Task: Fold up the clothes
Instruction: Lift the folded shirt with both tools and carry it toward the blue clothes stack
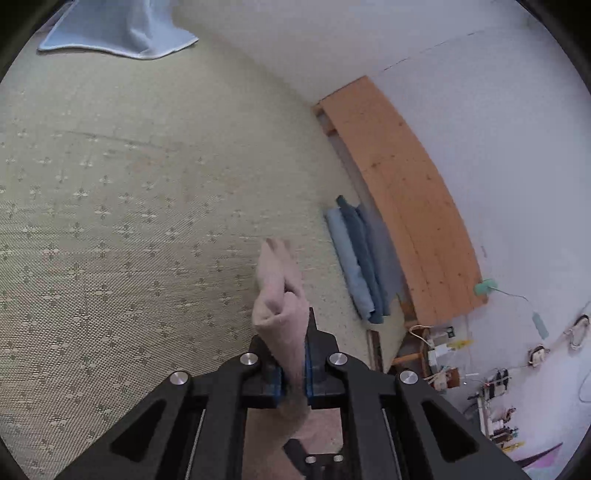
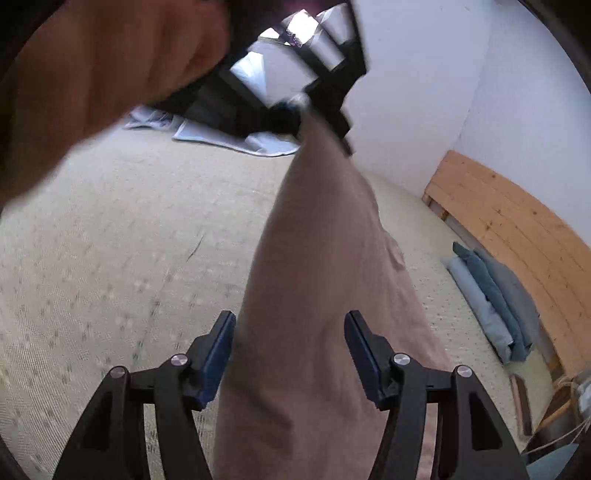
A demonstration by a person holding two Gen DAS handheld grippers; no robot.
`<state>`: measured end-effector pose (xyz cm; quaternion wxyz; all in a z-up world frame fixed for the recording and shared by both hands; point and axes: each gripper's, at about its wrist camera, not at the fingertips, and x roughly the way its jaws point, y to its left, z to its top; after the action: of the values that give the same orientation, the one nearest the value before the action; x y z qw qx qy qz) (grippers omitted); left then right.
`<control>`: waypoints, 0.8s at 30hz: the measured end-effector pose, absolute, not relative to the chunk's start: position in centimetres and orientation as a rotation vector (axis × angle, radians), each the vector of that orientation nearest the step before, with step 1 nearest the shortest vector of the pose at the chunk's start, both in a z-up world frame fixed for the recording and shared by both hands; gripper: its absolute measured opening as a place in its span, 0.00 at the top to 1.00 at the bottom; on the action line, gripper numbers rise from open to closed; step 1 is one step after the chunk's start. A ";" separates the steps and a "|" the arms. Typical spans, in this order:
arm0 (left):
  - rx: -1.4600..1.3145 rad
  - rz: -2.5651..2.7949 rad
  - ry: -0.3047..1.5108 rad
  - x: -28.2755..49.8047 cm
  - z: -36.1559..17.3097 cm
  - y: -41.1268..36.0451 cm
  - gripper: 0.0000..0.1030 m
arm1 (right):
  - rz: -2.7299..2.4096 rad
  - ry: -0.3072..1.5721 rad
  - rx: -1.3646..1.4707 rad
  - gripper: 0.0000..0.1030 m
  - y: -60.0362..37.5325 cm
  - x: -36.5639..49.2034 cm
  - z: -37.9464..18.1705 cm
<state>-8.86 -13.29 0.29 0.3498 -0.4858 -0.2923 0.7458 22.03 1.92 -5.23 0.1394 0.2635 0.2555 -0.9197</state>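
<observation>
The pink garment hangs in the air above the bed, pinched at its top by the left hand-held gripper, whose blue pads are clamped tight on a bunched fold of the cloth. A crumpled end sticks out past the fingertips. From that pinch the cloth falls in a long drape that widens toward the near side, and it passes between the fingers of the right hand-held gripper. Those jaws stand wide apart; the left pad sits at the edge of the cloth, the right pad is clear of it, and nothing is gripped. The person's hand on the left tool looms large and blurred at the upper left.

Below lies the bed's woven mat, pale green-beige with a small flower pattern, flat and broad. Most of it is bare, leaving wide room to the left and in the middle. Its far edge meets a white wall; its right edge runs along a pine headboard.

Just beside that headboard lie folded blue clothes in a row, light blue next to darker teal. At the far left corner a light blue towel lies rumpled on the mat, well apart from the garment. Beyond the headboard, low on the right, a clutter of cables and small items stands against the wall.
</observation>
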 end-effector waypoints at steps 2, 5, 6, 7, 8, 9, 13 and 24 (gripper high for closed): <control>-1.244 1.935 -0.773 -8.0 1.3 -15.3 0.94 | -2.644 0.854 0.742 0.38 1.3 23.1 -6.7; -1.232 1.966 -0.824 -7.2 1.7 -17.9 0.94 | -2.610 1.038 0.716 0.38 1.7 24.4 -9.3; -1.230 1.984 -0.852 -7.1 1.9 -18.9 0.94 | -2.596 1.092 0.709 0.38 1.9 24.8 -9.9; -1.227 2.004 -0.885 -6.9 2.0 -20.0 0.94 | -2.580 1.138 0.706 0.38 1.8 25.1 -10.3; -1.217 2.030 -0.928 -6.7 2.0 -21.2 0.94 | -2.564 1.183 0.702 0.38 1.7 25.5 -10.7; -1.208 2.052 -0.972 -6.5 1.9 -22.4 0.94 | -2.551 1.226 0.689 0.38 1.7 25.8 -11.1; -1.203 2.133 -1.132 -5.4 1.0 -26.4 0.94 | -2.539 1.319 0.582 0.38 2.6 26.3 -11.9; -1.159 2.220 -1.365 -3.0 0.0 -31.7 0.94 | -2.422 1.433 0.432 0.77 5.5 25.9 -13.8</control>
<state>-2.96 -31.66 -0.02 0.1440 -0.4020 -0.4737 0.7702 25.88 5.48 -13.78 0.1464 0.1501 0.4979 -0.8415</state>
